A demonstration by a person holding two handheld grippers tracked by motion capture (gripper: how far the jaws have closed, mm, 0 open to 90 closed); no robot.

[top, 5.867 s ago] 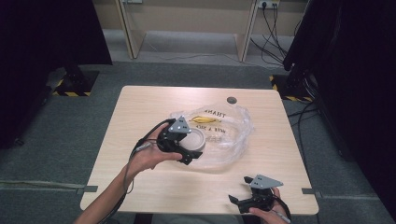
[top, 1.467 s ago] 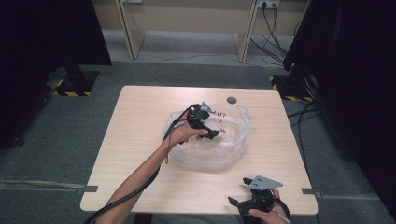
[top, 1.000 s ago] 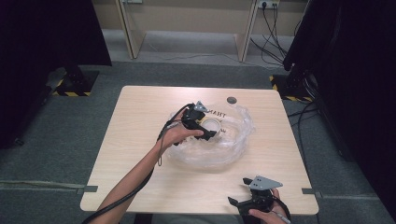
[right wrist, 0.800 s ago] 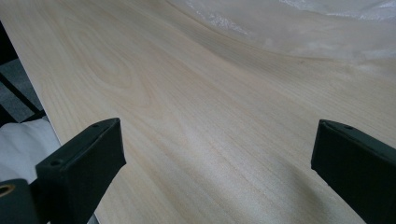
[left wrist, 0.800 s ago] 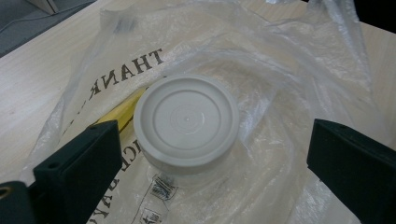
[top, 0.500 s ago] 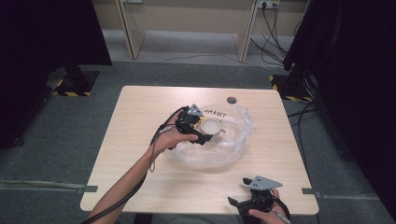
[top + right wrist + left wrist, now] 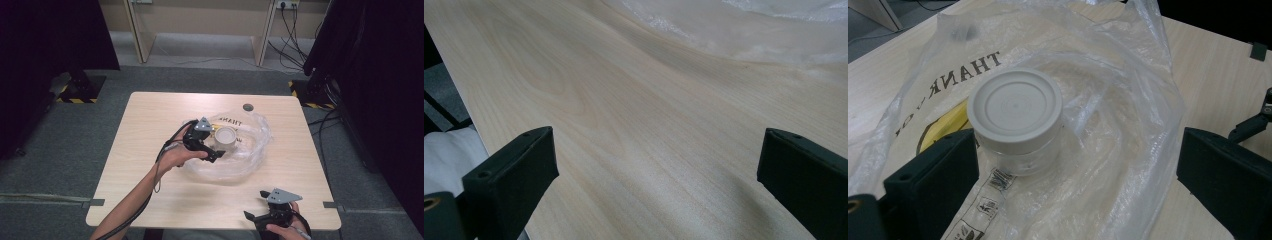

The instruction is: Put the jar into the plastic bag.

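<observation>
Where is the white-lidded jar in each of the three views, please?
High view: the jar stands mid-table on the plastic bag, beside the left gripper.
Left gripper view: left of centre, by the left-hand jaw.
Right gripper view: not in it.
Shared landmark: the bag.

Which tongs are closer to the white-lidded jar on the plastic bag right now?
Left. The left tongs sit open right beside the jar on the plastic bag; the right tongs are open at the table's near edge, well away.

Crumpled plastic bag (image 7: 240,150) and white-lidded jar (image 7: 225,138) crowd mid-counter (image 7: 150,115), bare wood open along the left and near edges
</observation>
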